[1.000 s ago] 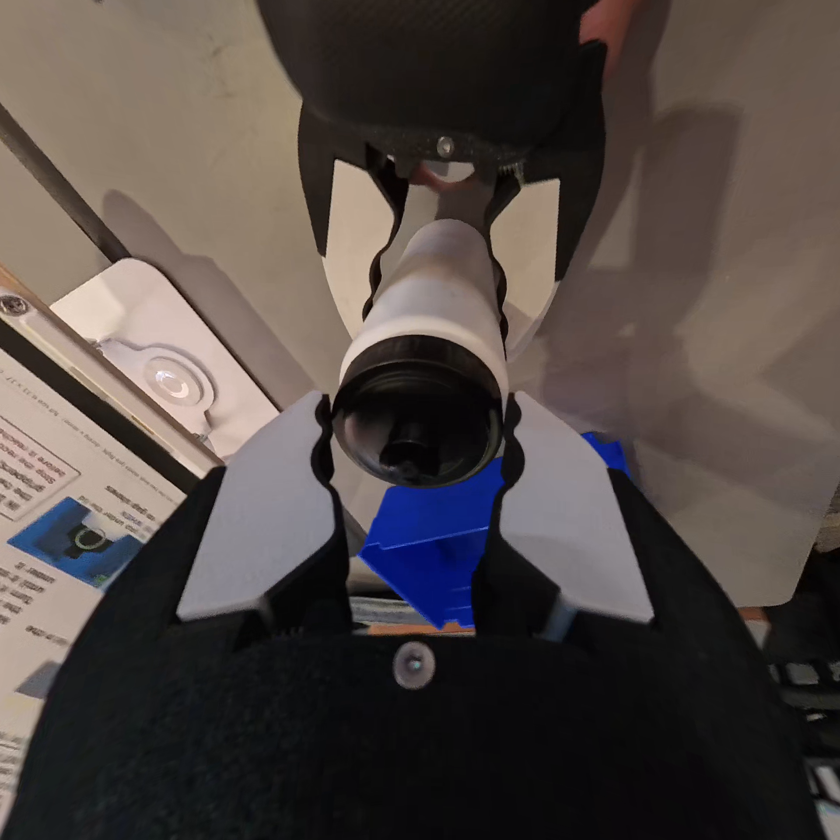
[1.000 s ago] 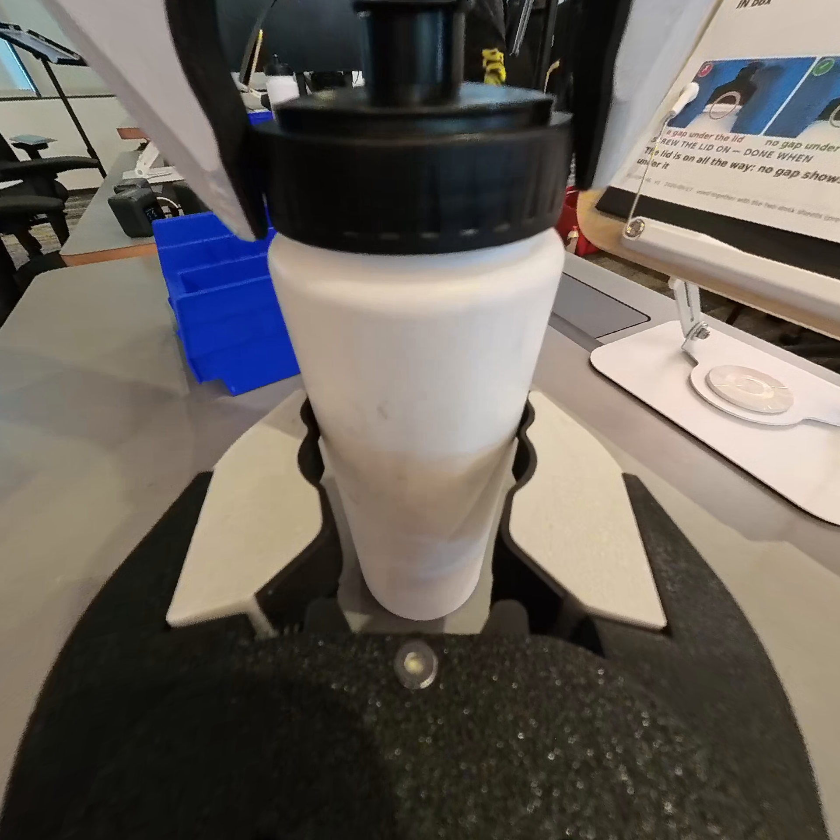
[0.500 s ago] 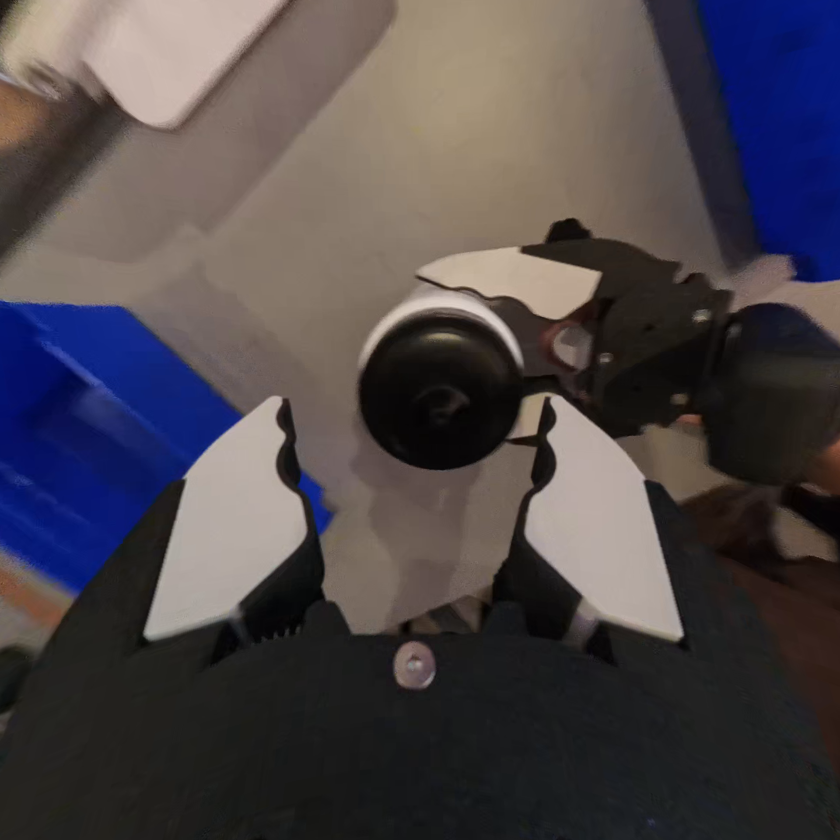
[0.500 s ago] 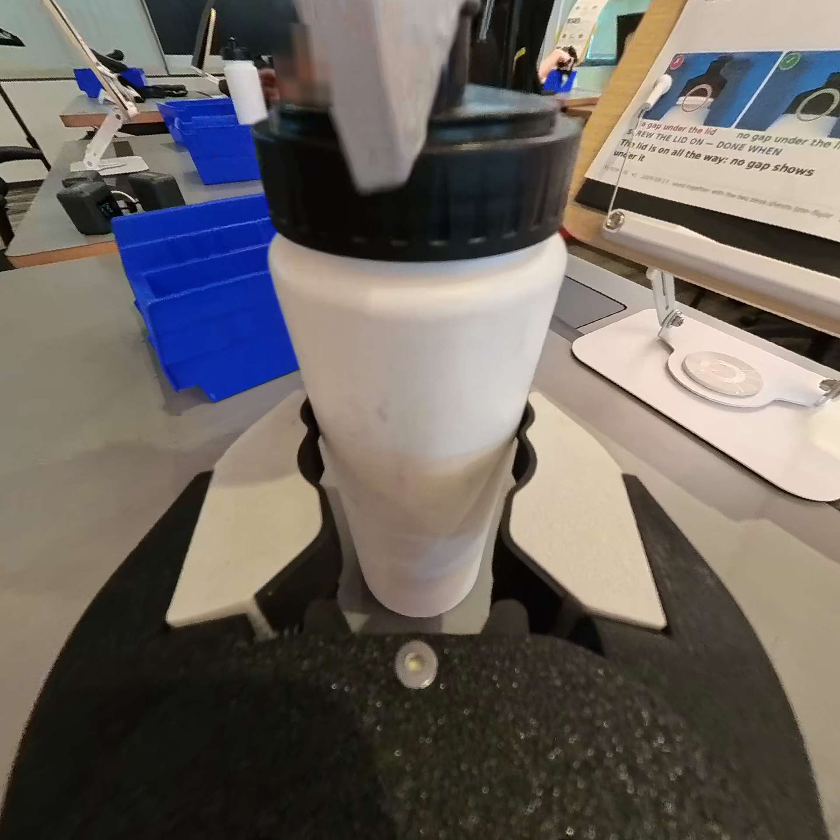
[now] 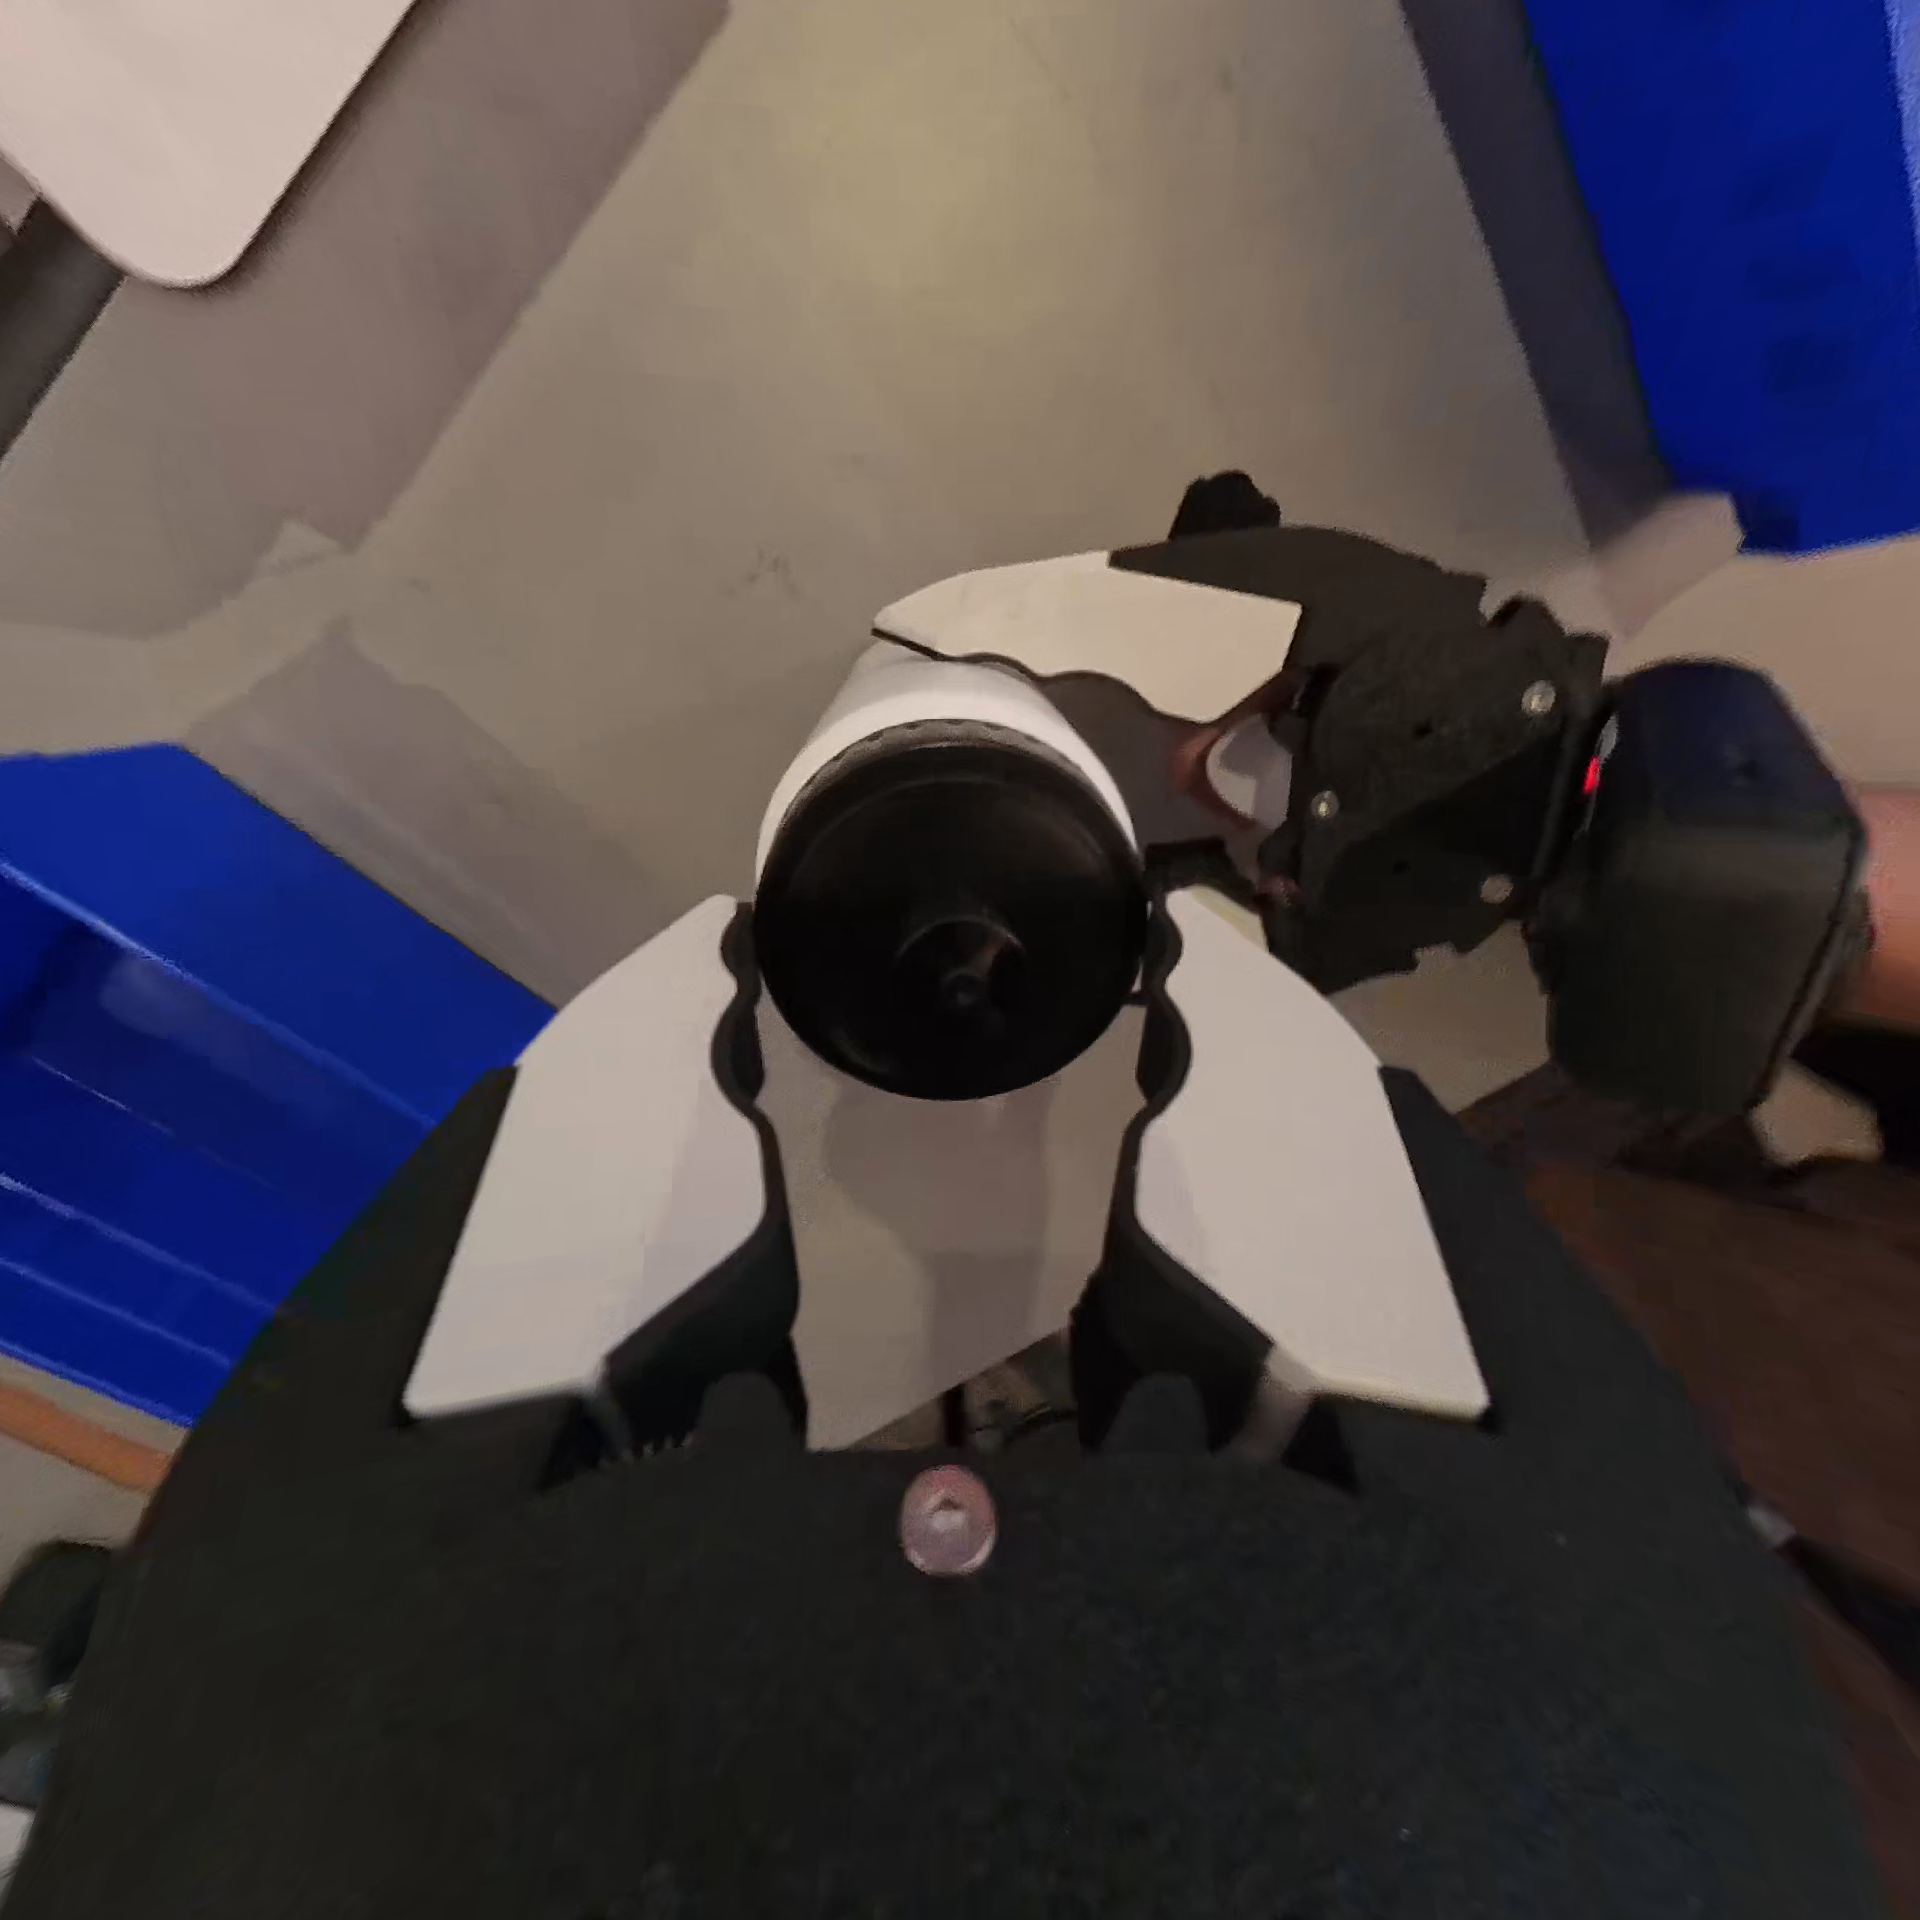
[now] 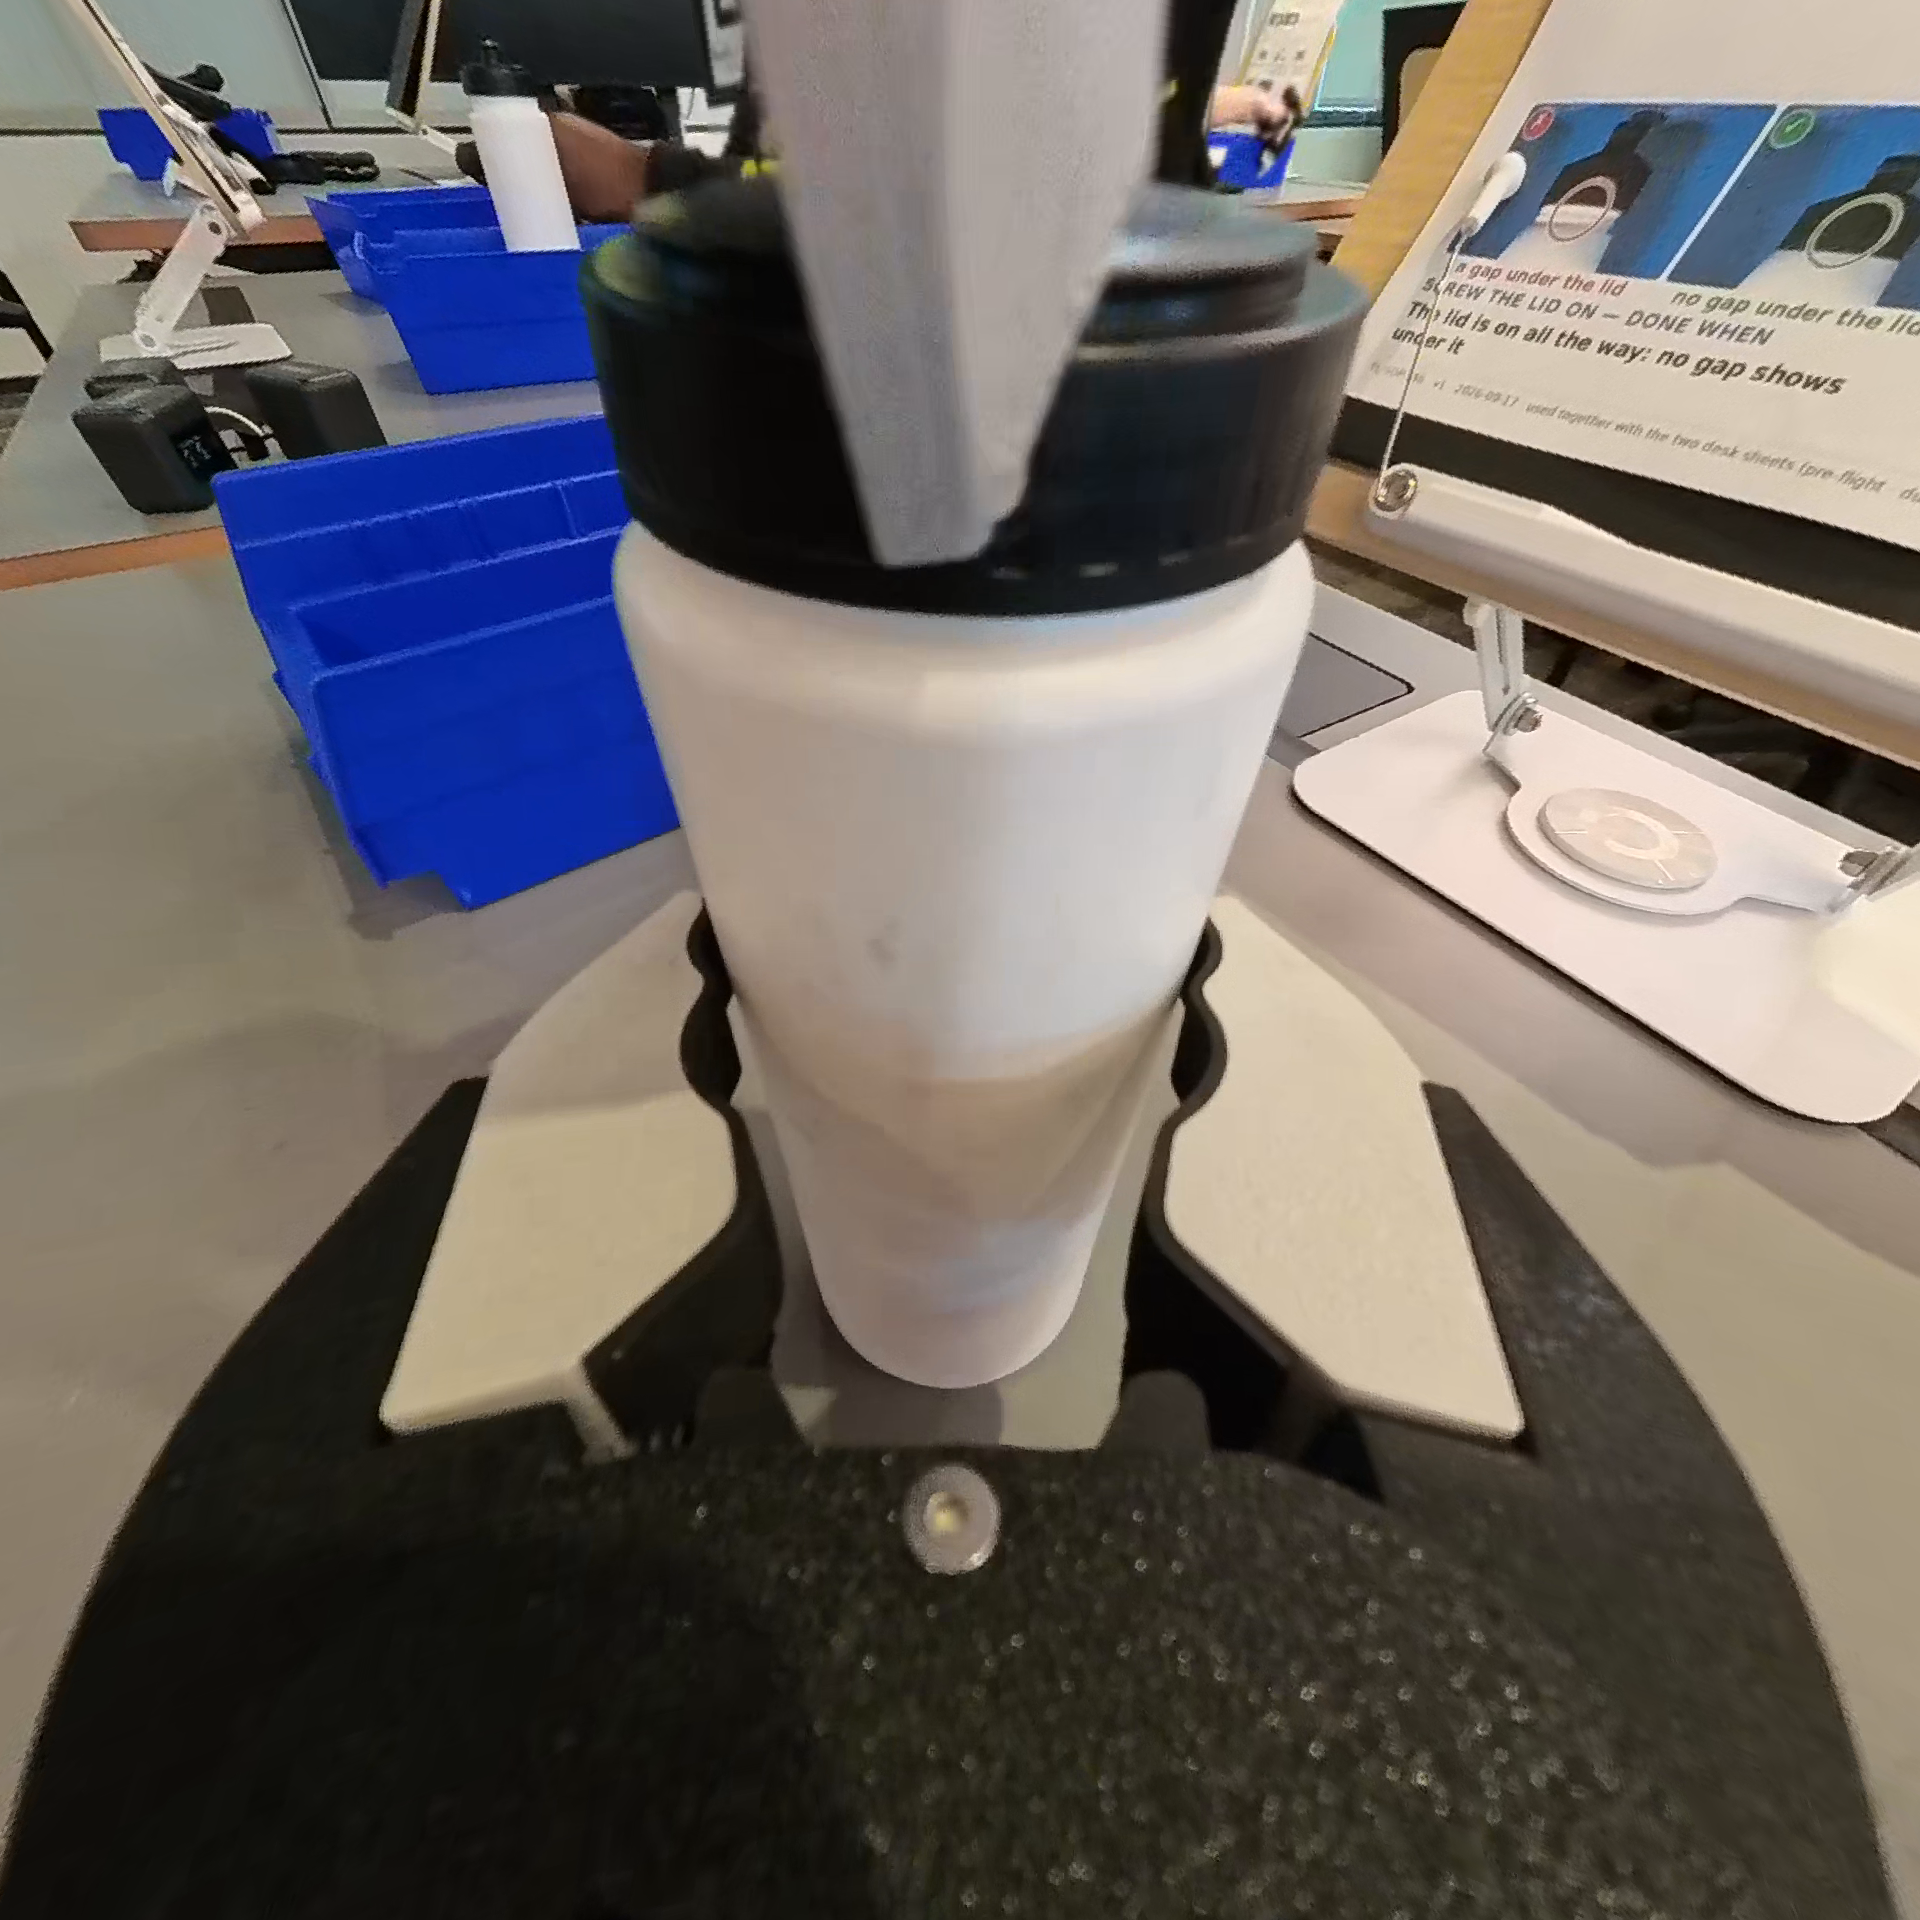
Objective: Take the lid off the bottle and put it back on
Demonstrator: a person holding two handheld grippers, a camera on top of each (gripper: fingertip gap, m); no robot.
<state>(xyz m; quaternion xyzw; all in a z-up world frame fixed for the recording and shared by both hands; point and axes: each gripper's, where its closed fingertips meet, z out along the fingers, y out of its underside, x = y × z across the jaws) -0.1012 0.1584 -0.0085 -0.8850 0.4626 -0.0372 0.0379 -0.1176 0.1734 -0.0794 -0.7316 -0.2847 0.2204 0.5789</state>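
A white bottle (image 6: 956, 779) with a black screw lid (image 6: 1195, 416) stands upright above the grey table (image 6: 156, 935). My right gripper (image 6: 956, 956) is shut on the bottle's lower body, with both pads pressed against it. In the left wrist view I look straight down on the lid (image 5: 951, 925). My left gripper (image 5: 945, 920) is shut on the lid, with its pads touching the rim on both sides. One left finger (image 6: 935, 312) hangs in front of the lid in the right wrist view. The right gripper (image 5: 1195, 665) shows at the right of the bottle (image 5: 914, 696).
Blue bins (image 6: 447, 665) stand on the table left of the bottle and also show in the left wrist view (image 5: 156, 1039). A white stand base (image 6: 1558, 883) carries an instruction sheet (image 6: 1662, 312) at the right. Another bottle (image 6: 520, 177) stands on a far desk.
My left gripper let go of the lid, opened wide, turned about the bottle's axis and shut on the lid again at a new angle. My right gripper kept its hold on the bottle.
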